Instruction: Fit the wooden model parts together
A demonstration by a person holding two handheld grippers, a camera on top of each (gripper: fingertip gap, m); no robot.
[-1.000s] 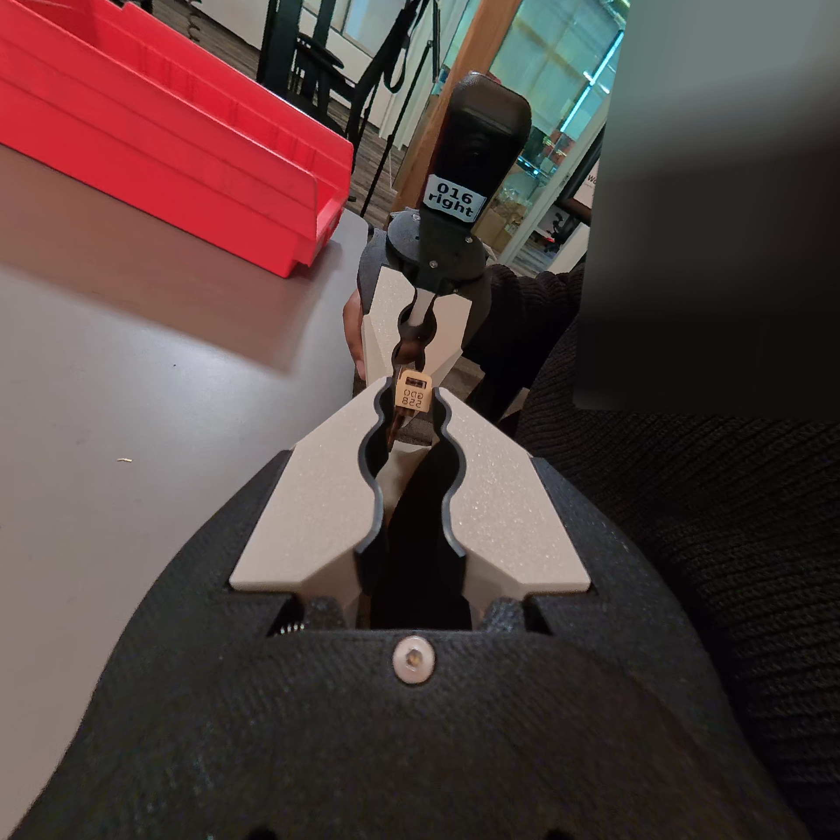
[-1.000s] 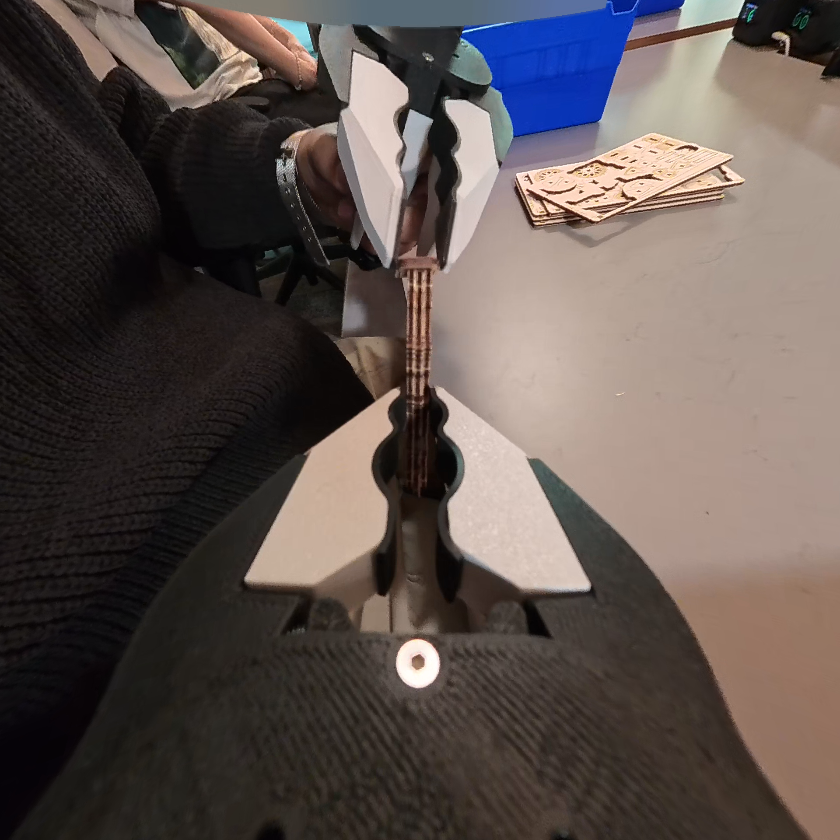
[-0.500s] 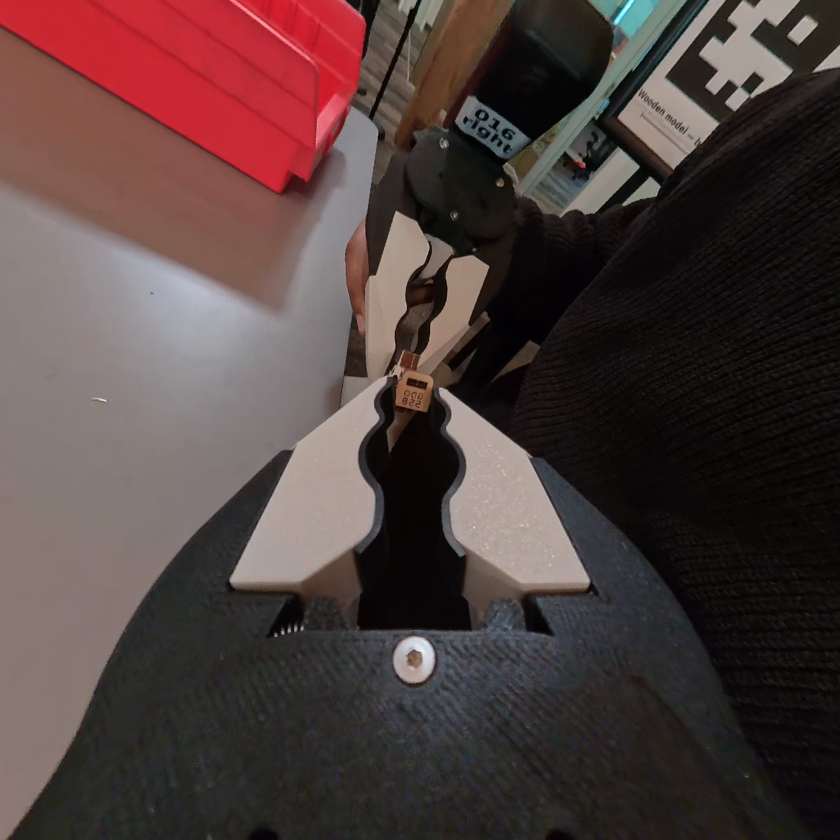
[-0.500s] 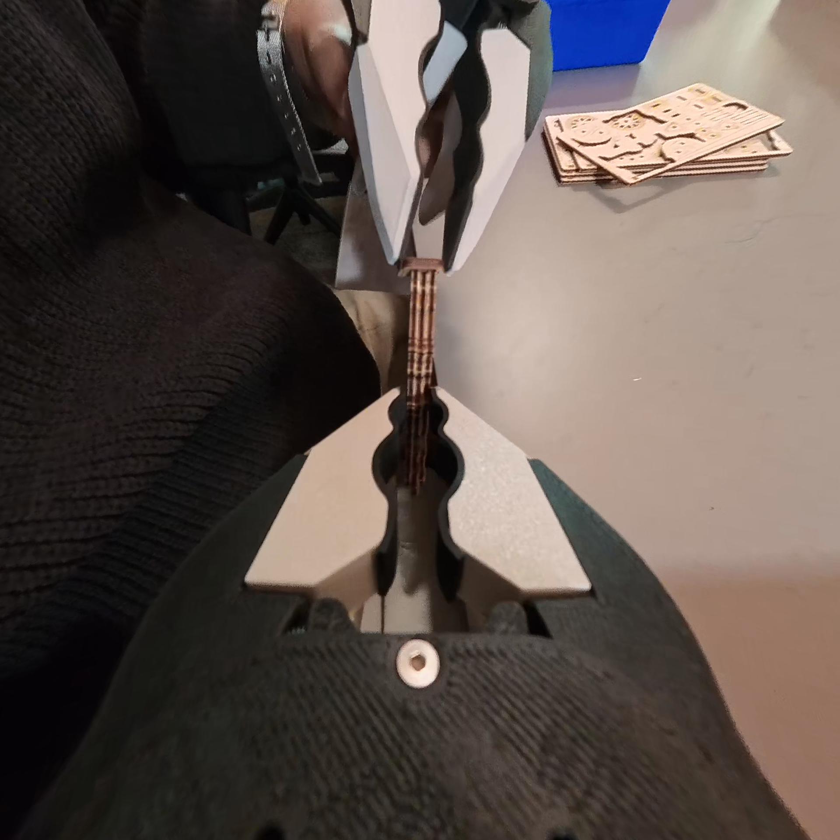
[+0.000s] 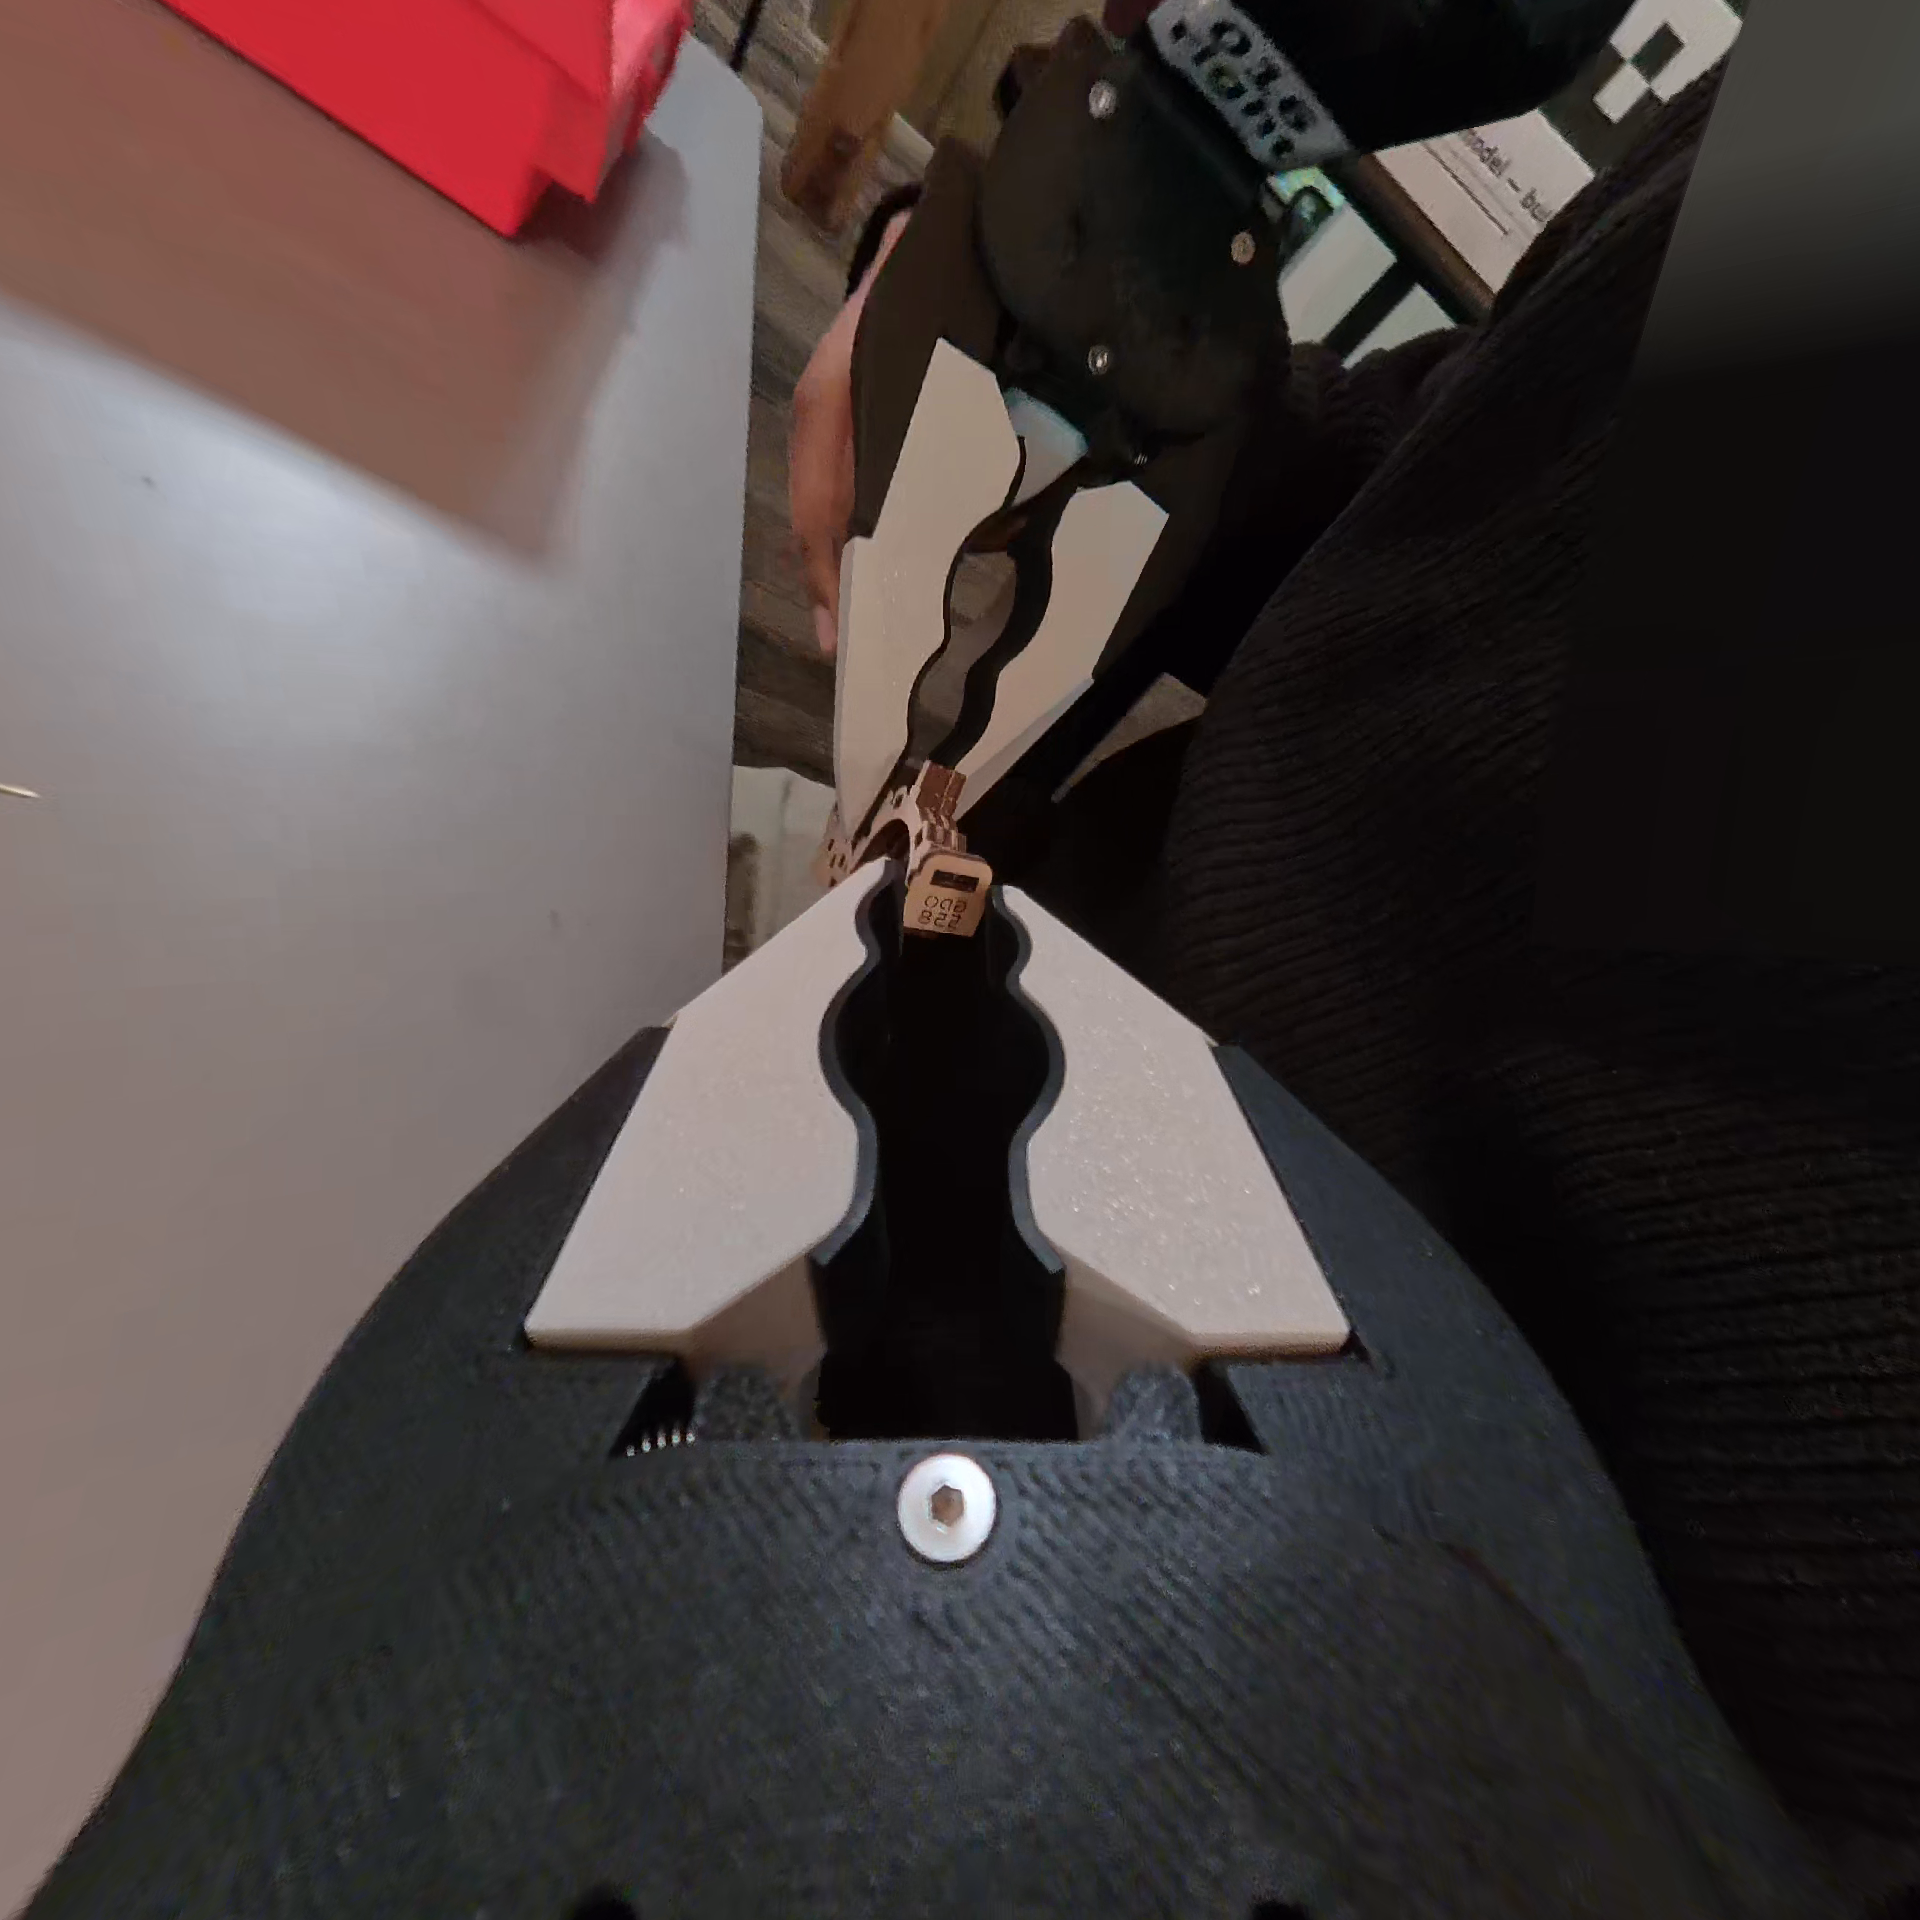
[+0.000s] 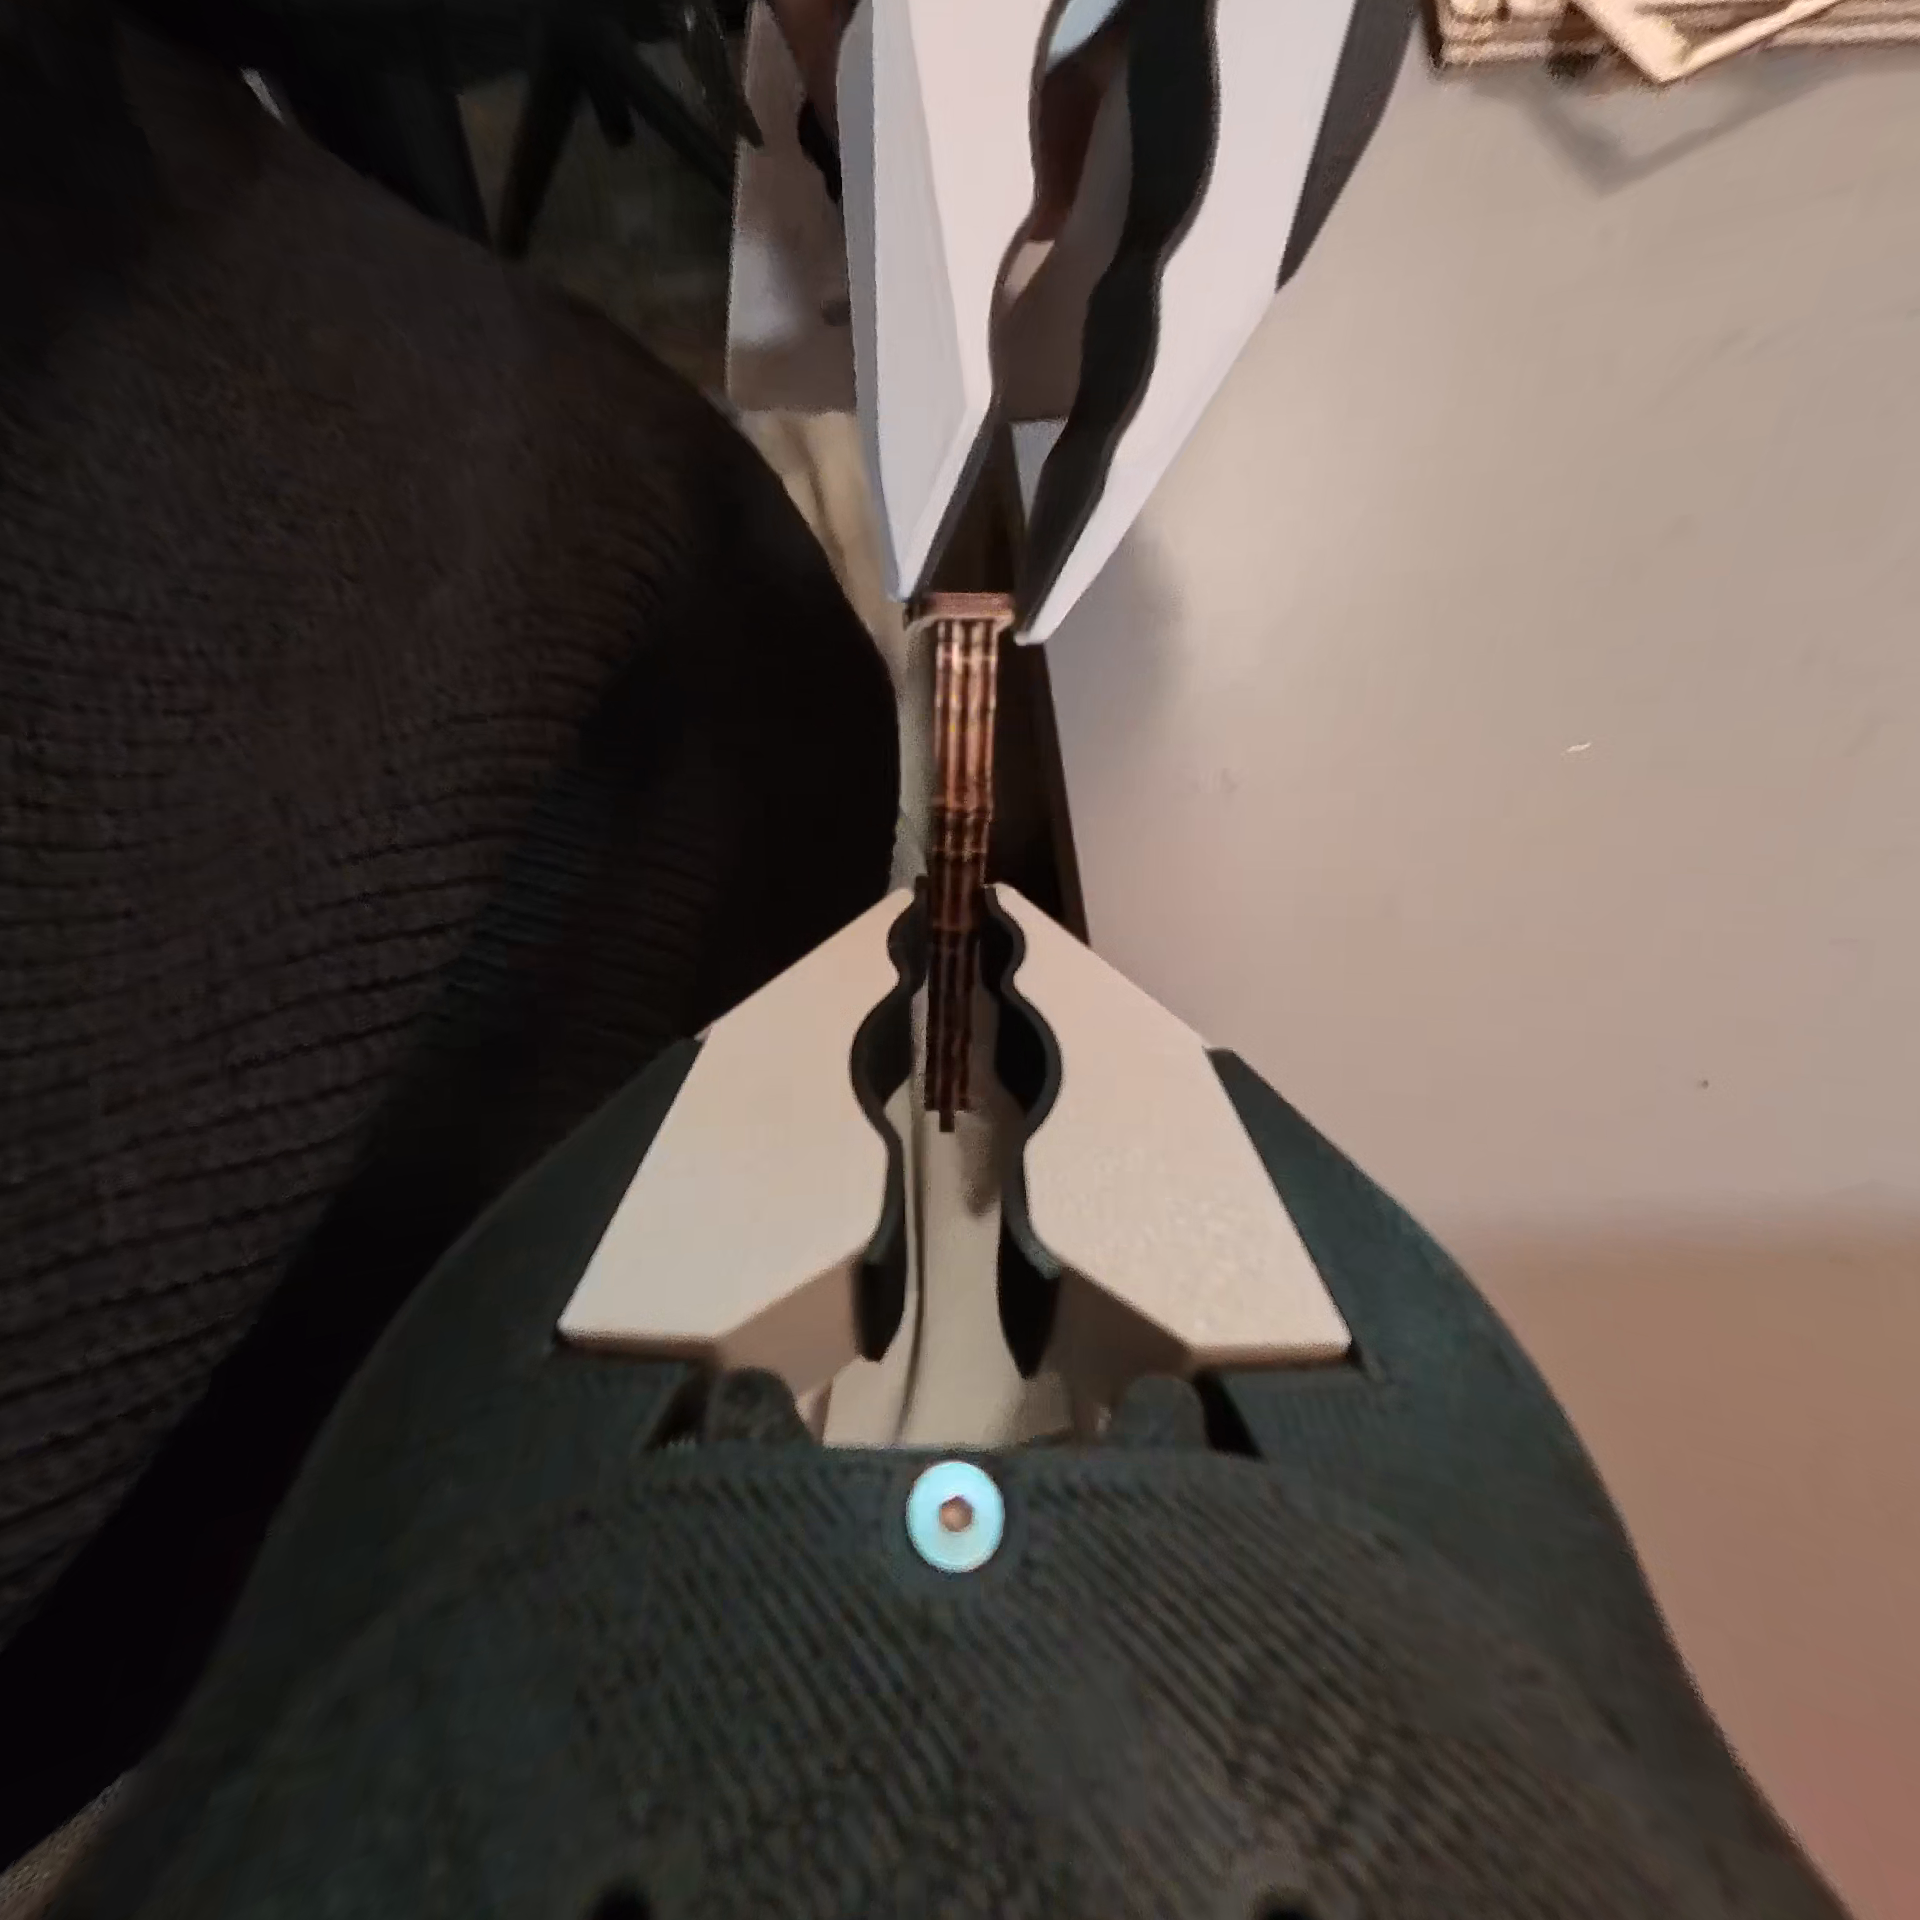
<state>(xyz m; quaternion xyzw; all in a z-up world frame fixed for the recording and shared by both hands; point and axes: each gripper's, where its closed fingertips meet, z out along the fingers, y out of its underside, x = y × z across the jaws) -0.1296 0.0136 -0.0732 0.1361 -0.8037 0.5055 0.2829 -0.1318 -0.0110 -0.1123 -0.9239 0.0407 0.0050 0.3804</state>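
Note:
My left gripper (image 5: 940, 899) is shut on a small wooden block (image 5: 943, 906) with engraved marks. My right gripper (image 6: 951, 909) is shut on a long layered wooden part (image 6: 964, 727), seen edge-on. The two grippers face each other tip to tip, held off the table's edge. In the right wrist view the left gripper (image 6: 964, 623) holds the small block (image 6: 966, 605) against the far end of the layered part. In the left wrist view the right gripper (image 5: 914, 795) holds the layered part (image 5: 894, 826) just beyond the block.
A grey table (image 5: 312, 727) lies to the left, with a red bin (image 5: 447, 94) at its far end. In the right wrist view the table (image 6: 1507, 727) carries a stack of wooden sheets (image 6: 1621, 31) at the top edge. A black sweater (image 6: 364, 727) fills the side. Some 5 cm of space lies between my two pairs of fingers.
The two grippers have come closer together and both views have tilted. The red bin and the wooden sheets have slid toward the frame edges. Both holds are unchanged.

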